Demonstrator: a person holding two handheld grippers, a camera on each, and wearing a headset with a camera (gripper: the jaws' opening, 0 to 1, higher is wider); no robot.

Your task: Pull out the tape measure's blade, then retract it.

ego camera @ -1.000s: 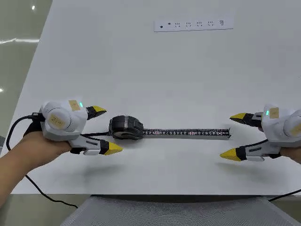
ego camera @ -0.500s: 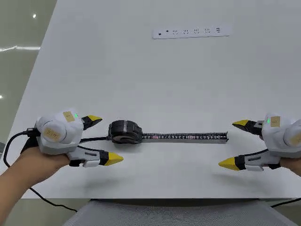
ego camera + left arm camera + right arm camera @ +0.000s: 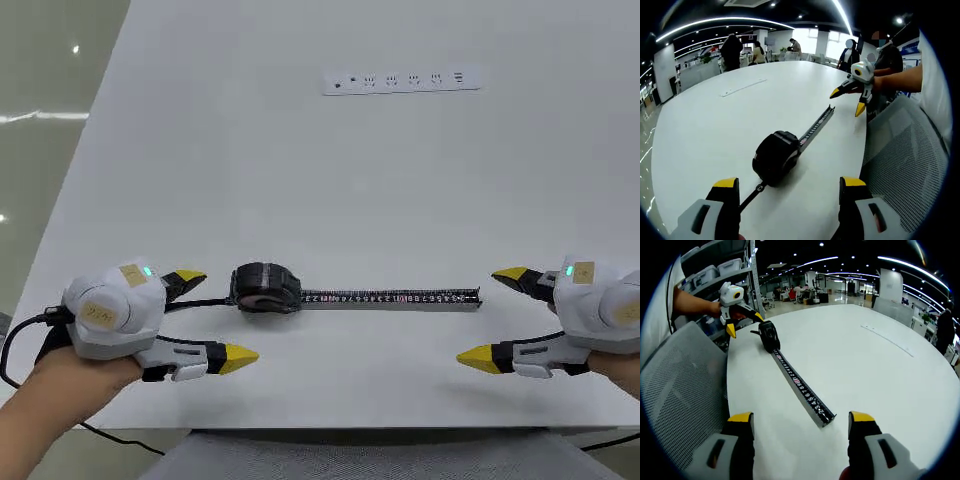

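Table (image 3: 300, 160) first: a big white top is seen stretching away to the far edge, with a grey mesh chair back (image 3: 380, 455) tucked against the near edge. Way out beyond everything else, a white power strip (image 3: 400, 80) is laid flat. Closer in, the tape measure (image 3: 266, 288) is set down near the front edge. Its dark case is on the left and the blade (image 3: 390, 297) is pulled out flat along the tabletop to the right.

The left gripper (image 3: 220, 313) is held just left of the case with both jaws spread wide and nothing pinched. The case is parked just ahead of the yellow tips, in line with the gap, and isn't touched. The right gripper (image 3: 487, 315) is likewise spread wide and empty. The blade's end hook (image 3: 826, 418) is seen lying between its two yellow fingertips (image 3: 741, 417), about level with them, no contact made. A thin black strap (image 3: 752, 192) is seen running from the case back toward the left gripper.
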